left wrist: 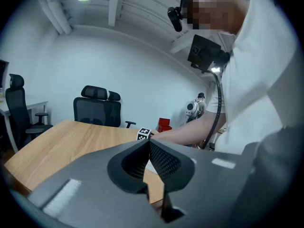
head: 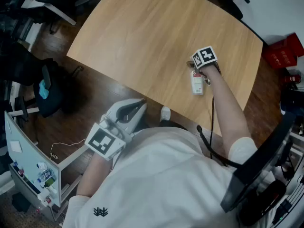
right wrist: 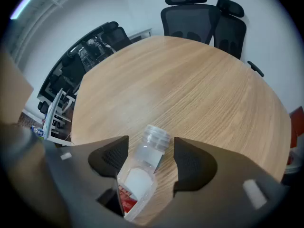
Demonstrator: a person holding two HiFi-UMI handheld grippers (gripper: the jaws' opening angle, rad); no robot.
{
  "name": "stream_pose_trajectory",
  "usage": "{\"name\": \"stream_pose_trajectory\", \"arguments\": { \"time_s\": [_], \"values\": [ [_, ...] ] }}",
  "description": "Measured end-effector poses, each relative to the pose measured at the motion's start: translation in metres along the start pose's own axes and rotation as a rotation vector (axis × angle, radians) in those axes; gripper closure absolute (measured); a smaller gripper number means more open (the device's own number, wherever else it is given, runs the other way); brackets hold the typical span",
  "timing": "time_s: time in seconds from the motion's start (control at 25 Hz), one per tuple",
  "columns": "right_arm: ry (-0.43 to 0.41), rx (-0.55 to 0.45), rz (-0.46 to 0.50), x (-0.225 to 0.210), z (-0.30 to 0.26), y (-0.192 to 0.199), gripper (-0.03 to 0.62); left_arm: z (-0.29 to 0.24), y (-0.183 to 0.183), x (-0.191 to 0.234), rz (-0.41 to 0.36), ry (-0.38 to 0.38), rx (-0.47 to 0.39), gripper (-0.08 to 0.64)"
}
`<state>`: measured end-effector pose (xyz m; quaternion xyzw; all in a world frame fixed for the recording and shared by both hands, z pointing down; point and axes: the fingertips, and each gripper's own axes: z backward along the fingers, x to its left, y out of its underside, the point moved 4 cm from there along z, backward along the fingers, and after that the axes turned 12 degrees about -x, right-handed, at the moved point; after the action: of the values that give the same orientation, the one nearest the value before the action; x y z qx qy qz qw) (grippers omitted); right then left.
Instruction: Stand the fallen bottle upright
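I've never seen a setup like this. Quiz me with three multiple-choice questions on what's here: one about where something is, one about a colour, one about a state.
1. Where is the bottle?
A) in a basket
B) on the wooden table, between the jaws of the right gripper
C) in a sink
2. What colour is the print on the bottle's label?
A) green
B) red
C) blue
3. How is the bottle placed?
A) upright
B) hanging in the air
C) on its side

Answers:
1 B: the right gripper view shows it on the wood with a jaw at either side.
2 B: red shows through the clear plastic.
3 C: its length rests along the tabletop.
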<state>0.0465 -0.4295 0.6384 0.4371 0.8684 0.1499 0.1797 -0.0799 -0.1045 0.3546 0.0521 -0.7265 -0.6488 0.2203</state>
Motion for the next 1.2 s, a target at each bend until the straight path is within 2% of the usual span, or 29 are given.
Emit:
{"name": "stream_pose_trajectory", "arguments": {
  "time_s": [0.2,0.32,0.44,0.6,0.72,0.8,1.0,1.2],
  "values": [
    [0.001,0.008,-0.039,0.002,-0.013,0.008,0.322,0.0,-0.003,0.032,-0.002,0.031,0.024,0.56],
    [0.033,-0.087,-0.043,-0.004,0.002,-0.004,0.372,-0.009,-0.011,0.048,-0.013,0.073,0.018,0.56],
    [0.068,-0.282,-0.062,-0.003,0.038,-0.024,0.38,-0.016,-0.016,0.059,-0.03,0.135,0.013,0.56],
    [0.101,-0.614,-0.053,0.008,0.1,-0.041,0.385,-0.026,-0.021,0.067,-0.051,0.233,0.019,0.56],
    [0.144,-0.868,-0.026,0.021,0.139,-0.037,0.387,-0.035,-0.025,0.068,-0.066,0.308,0.024,0.56],
    [0.183,-0.957,-0.012,0.031,0.15,-0.026,0.388,-0.038,-0.027,0.069,-0.077,0.349,0.033,0.56],
    [0.274,-1.022,0.008,0.054,0.149,0.004,0.387,-0.041,-0.031,0.071,-0.094,0.425,0.052,0.56],
    [0.367,-1.031,0.054,0.074,0.145,0.012,0.385,-0.039,-0.032,0.071,-0.11,0.48,0.061,0.56]
  ]
}}
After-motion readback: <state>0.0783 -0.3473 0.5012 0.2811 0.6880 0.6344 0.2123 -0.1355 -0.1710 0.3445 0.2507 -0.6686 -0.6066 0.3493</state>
